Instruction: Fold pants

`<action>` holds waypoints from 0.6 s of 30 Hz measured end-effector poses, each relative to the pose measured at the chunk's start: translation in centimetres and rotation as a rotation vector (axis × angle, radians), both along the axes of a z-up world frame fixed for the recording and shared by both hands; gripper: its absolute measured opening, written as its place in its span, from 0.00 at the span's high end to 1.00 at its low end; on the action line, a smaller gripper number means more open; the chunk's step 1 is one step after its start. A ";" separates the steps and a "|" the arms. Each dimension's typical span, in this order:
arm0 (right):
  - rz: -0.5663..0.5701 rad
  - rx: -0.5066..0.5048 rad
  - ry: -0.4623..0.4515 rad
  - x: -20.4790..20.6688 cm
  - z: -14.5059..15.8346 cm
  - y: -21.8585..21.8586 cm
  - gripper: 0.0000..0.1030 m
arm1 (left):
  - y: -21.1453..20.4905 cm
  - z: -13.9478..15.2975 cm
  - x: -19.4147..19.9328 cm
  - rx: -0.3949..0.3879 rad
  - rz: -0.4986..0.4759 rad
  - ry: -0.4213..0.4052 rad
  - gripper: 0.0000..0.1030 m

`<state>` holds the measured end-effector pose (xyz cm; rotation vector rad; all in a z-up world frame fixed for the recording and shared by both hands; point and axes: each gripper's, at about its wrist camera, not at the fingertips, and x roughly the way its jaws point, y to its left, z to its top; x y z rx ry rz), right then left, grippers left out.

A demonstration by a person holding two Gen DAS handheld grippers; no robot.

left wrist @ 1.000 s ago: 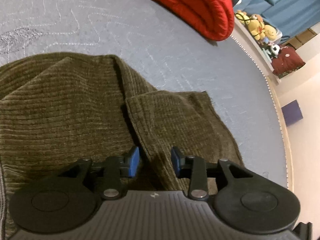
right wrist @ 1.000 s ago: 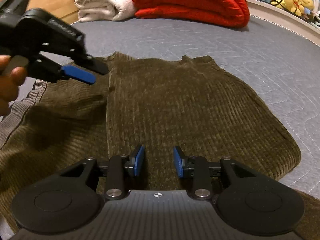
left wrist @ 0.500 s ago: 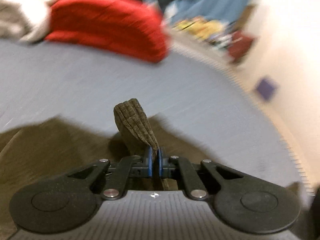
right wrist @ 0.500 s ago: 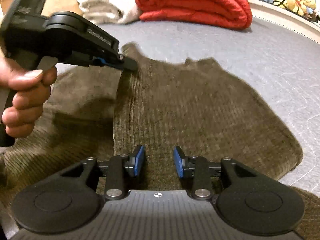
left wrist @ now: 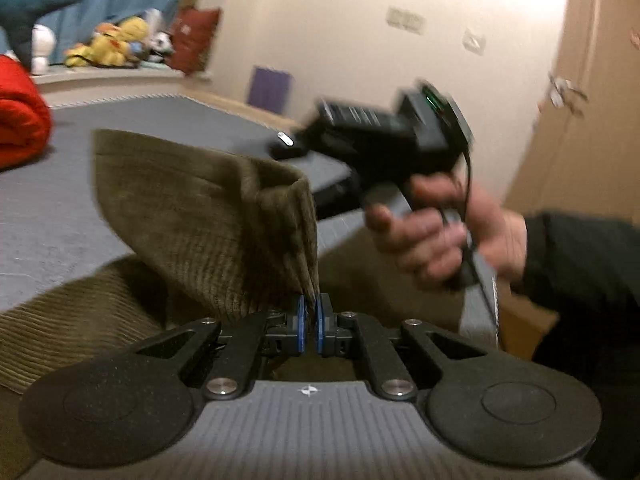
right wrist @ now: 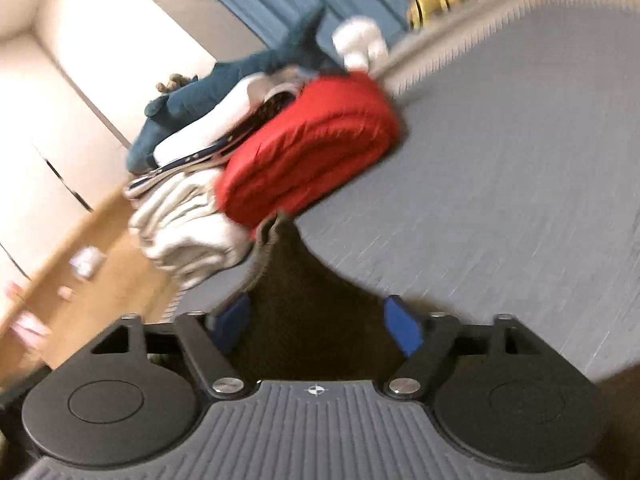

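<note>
The pants (left wrist: 192, 208) are olive-brown corduroy and lie on the grey bed cover (left wrist: 44, 216). My left gripper (left wrist: 309, 312) is shut on a bunched edge of them and holds a flap lifted off the bed. Its blue pads (left wrist: 300, 320) pinch the cloth. A hand (left wrist: 432, 232) holds the right gripper's black body (left wrist: 400, 136) to the right of the flap, blurred. In the right wrist view my right gripper (right wrist: 318, 320) is opening, its jaws wide apart. Dark pants cloth (right wrist: 312, 292) lies in the gap, and the pads do not press on it.
A folded red blanket (right wrist: 312, 148), folded white laundry (right wrist: 188, 236) and a blue shark plush (right wrist: 224, 88) sit at the far side of the bed. Small plush toys (left wrist: 108, 44) line a ledge. A purple box (left wrist: 268, 88) stands on the floor beyond the bed edge.
My left gripper shut on the pants' edge, lifted it and rolled toward the right. My right gripper opened from half to wide and swung up and tilted; its view is now blurred.
</note>
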<state>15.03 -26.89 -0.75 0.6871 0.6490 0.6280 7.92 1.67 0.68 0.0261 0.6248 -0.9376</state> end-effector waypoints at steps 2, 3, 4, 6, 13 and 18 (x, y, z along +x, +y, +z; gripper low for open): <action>0.076 0.067 0.078 0.4 -0.8 0.5 0.18 | -1.0 -0.4 -0.5 0.030 -0.028 -0.010 0.95; 0.117 0.066 0.107 0.5 -1.1 1.1 0.18 | -1.5 -0.6 -0.8 0.046 -0.044 -0.018 0.95; 0.144 0.036 0.124 0.5 -1.2 1.8 0.17 | -1.9 -0.5 -0.6 0.059 -0.055 -0.026 0.95; 0.180 -0.004 0.123 0.2 -0.9 2.6 0.16 | -2.5 -0.8 -0.6 0.078 -0.070 -0.035 0.96; 0.282 -0.068 0.036 -1.3 2.0 4.3 0.16 | -4.4 -1.7 -1.1 0.134 -0.093 -0.054 0.97; 0.412 -0.265 -0.021 -2.8 2.4 7.6 0.17 | -5.0 -2.0 -0.5 0.142 -0.080 -0.056 0.97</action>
